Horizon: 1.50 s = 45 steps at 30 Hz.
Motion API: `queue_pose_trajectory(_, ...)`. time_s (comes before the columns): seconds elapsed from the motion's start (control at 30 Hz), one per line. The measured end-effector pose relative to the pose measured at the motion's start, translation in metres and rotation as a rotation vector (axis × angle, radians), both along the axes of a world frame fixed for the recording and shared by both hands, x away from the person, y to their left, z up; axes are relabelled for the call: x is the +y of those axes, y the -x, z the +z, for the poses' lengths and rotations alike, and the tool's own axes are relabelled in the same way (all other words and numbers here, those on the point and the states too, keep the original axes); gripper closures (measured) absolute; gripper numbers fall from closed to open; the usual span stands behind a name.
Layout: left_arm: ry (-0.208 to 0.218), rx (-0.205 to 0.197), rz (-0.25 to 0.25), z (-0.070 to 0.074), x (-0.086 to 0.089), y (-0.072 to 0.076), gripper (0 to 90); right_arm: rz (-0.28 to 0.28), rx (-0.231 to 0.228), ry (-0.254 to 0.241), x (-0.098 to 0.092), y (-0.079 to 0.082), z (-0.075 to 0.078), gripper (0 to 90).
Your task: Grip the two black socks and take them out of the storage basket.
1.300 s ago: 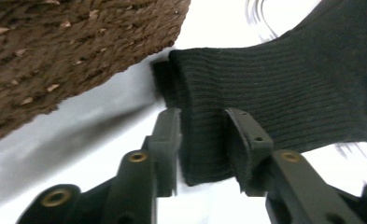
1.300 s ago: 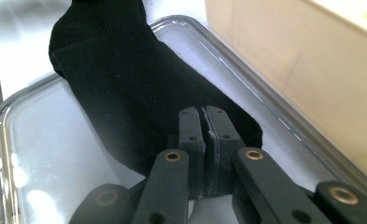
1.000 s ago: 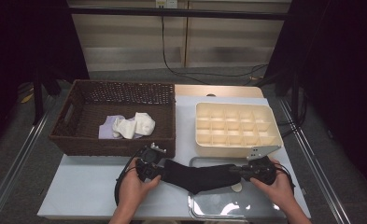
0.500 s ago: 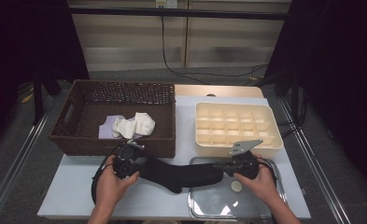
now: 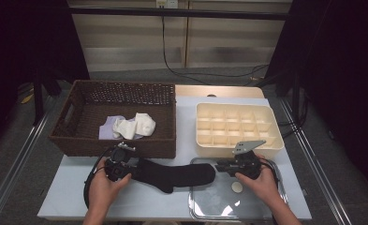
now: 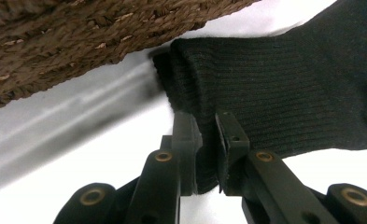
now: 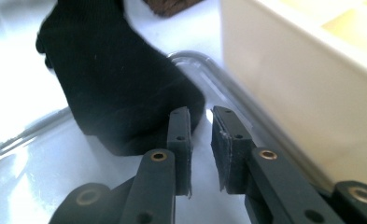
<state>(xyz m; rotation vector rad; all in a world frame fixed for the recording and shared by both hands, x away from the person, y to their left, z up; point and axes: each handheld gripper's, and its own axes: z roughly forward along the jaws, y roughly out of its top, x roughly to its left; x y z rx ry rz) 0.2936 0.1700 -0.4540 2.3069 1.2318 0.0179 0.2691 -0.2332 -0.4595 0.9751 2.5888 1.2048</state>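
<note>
One black sock point(image 5: 172, 176) lies pinched in the left hand-held gripper point(image 6: 208, 135).

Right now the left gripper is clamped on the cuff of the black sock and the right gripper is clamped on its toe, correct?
Not quite. The left gripper is clamped on the cuff of the black sock, but the right gripper is not clamped on its toe: the right gripper view shows its jaws apart with nothing between them, the toe lying just beside them on the clear tray.

We see a brown wicker basket point(image 5: 78, 140) holding pale cloths point(image 5: 135, 125), a cream compartment box point(image 5: 261, 145) beside it, and a clear tray point(image 5: 200, 206) near the table's point(image 5: 64, 201) front edge.
</note>
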Motion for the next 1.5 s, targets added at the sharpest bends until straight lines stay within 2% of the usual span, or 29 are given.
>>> queue_pose_trajectory(0.07,-0.011,-0.005,-0.010,0.000,0.000,0.000,80.2,0.023,-0.007,0.006,0.009,0.001,-0.002,75.6)
queue_pose_trajectory(0.23,0.000,-0.008,0.000,-0.001,0.000,0.000,80.0,0.036,-0.013,0.009,0.024,-0.001,-0.002,71.5)
queue_pose_trajectory(0.3,0.001,-0.011,0.000,-0.001,0.000,0.001,79.9,0.048,-0.015,0.050,0.032,-0.002,-0.004,70.1)
queue_pose_trajectory(0.4,-0.003,-0.014,0.001,-0.001,0.000,0.001,79.9,0.049,-0.019,0.069,0.038,-0.002,-0.008,67.9)
queue_pose_trajectory(0.47,-0.003,-0.016,0.002,-0.001,0.000,0.001,79.9,0.053,-0.050,0.115,0.041,0.000,-0.009,68.6)
queue_pose_trajectory(0.57,-0.001,-0.018,0.001,-0.001,0.001,0.002,79.9,0.040,-0.073,0.163,0.034,0.003,-0.007,69.7)
queue_pose_trajectory(0.63,0.004,-0.017,0.001,-0.002,0.001,0.002,79.9,0.028,-0.060,0.137,0.026,0.006,-0.007,74.2)
queue_pose_trajectory(0.67,0.002,-0.016,0.003,-0.002,0.001,0.002,79.9,0.013,-0.062,0.158,0.020,0.008,-0.006,75.6)
queue_pose_trajectory(0.73,-0.001,-0.015,0.001,-0.001,0.000,0.001,79.9,0.013,-0.053,0.145,0.013,0.010,-0.006,78.5)
queue_pose_trajectory(0.83,0.001,-0.012,0.003,-0.001,0.000,0.001,79.9,0.005,-0.050,0.127,0.006,0.013,-0.005,78.8)
queue_pose_trajectory(0.87,0.001,-0.012,0.001,-0.002,0.000,0.001,79.9,-0.012,-0.054,0.121,0.004,0.014,-0.003,78.8)
queue_pose_trajectory(1.0,0.005,-0.012,0.005,-0.002,0.000,0.001,79.9,-0.025,-0.067,0.096,0.001,0.013,0.008,76.5)
queue_pose_trajectory(1.07,0.003,-0.013,0.005,-0.002,0.000,0.001,79.8,-0.032,-0.078,0.082,0.004,0.011,0.015,74.3)
queue_pose_trajectory(1.17,0.005,-0.012,0.008,-0.002,0.000,0.001,79.7,-0.006,-0.094,0.062,0.016,0.007,0.022,69.9)
queue_pose_trajectory(1.3,-0.004,-0.016,0.007,-0.001,0.000,0.002,79.6,0.025,-0.073,0.043,0.037,0.001,0.021,62.5)
queue_pose_trajectory(1.4,-0.003,-0.019,0.010,-0.002,0.000,0.002,79.6,0.035,-0.060,0.053,0.050,-0.002,0.014,59.5)
queue_pose_trajectory(1.43,-0.005,-0.020,0.008,-0.001,0.000,0.002,79.6,0.047,-0.056,0.071,0.053,-0.003,0.011,59.5)
queue_pose_trajectory(1.5,-0.004,-0.019,0.010,-0.001,0.000,0.002,79.6,0.047,-0.068,0.141,0.054,-0.002,0.006,60.4)
